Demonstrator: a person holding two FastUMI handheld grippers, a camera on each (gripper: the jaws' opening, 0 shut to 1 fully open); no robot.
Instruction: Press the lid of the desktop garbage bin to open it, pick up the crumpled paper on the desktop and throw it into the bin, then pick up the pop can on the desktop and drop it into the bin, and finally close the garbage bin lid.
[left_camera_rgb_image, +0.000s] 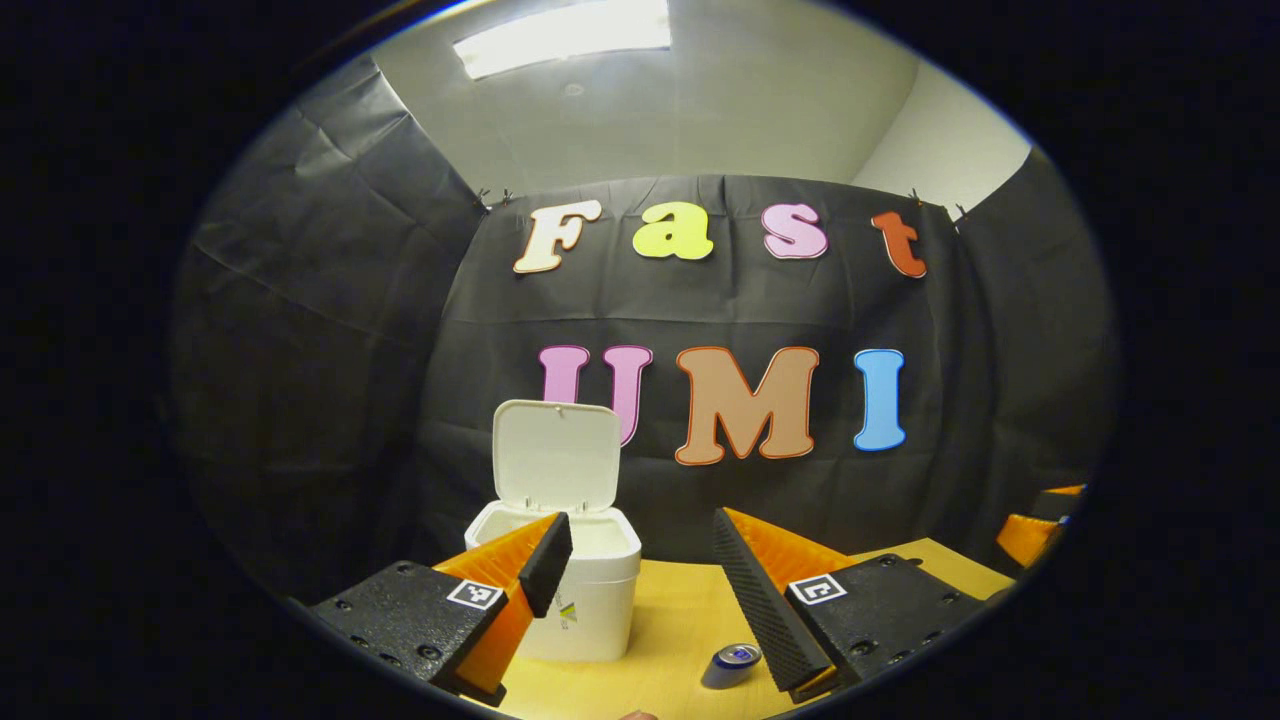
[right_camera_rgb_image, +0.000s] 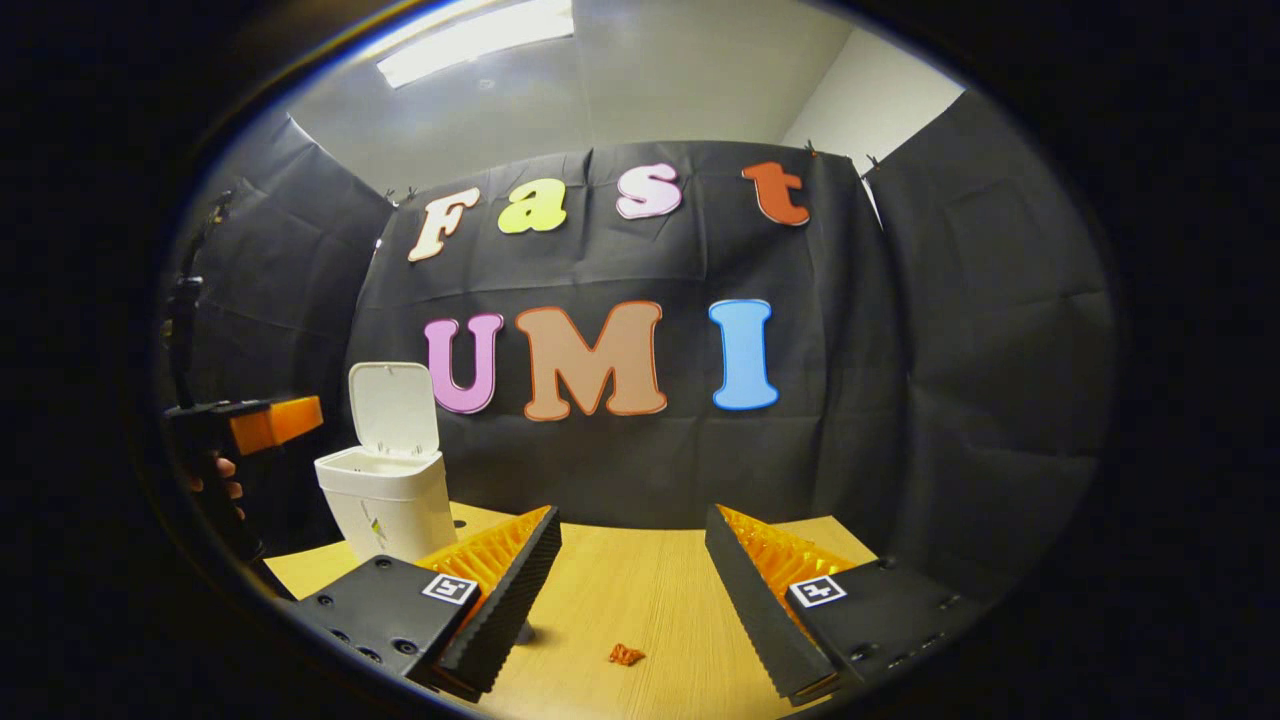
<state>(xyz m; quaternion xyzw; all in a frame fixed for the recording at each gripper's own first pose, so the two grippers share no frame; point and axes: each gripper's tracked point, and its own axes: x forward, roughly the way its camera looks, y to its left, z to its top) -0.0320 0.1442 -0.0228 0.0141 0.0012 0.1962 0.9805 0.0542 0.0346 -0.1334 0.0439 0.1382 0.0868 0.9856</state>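
Note:
The white desktop bin (left_camera_rgb_image: 592, 600) stands on the wooden table with its lid (left_camera_rgb_image: 555, 455) swung upright. In the left gripper view my left gripper (left_camera_rgb_image: 640, 527) hovers open and empty just before the bin, one finger overlapping its rim. A blue pop can (left_camera_rgb_image: 732, 665) lies on its side on the table to the bin's right. In the right gripper view my right gripper (right_camera_rgb_image: 630, 520) is open and empty above the table, and a small crumpled orange-red scrap (right_camera_rgb_image: 627, 655), apparently the paper, lies between its fingers. The bin (right_camera_rgb_image: 385, 505) sits to its left.
The yellow wooden table (right_camera_rgb_image: 640, 600) ends at the black cloth wall behind. In the right gripper view the left gripper (right_camera_rgb_image: 262, 422) and the hand (right_camera_rgb_image: 218, 487) holding it are left of the bin. In the left gripper view the right gripper (left_camera_rgb_image: 1032, 535) sits at the far right.

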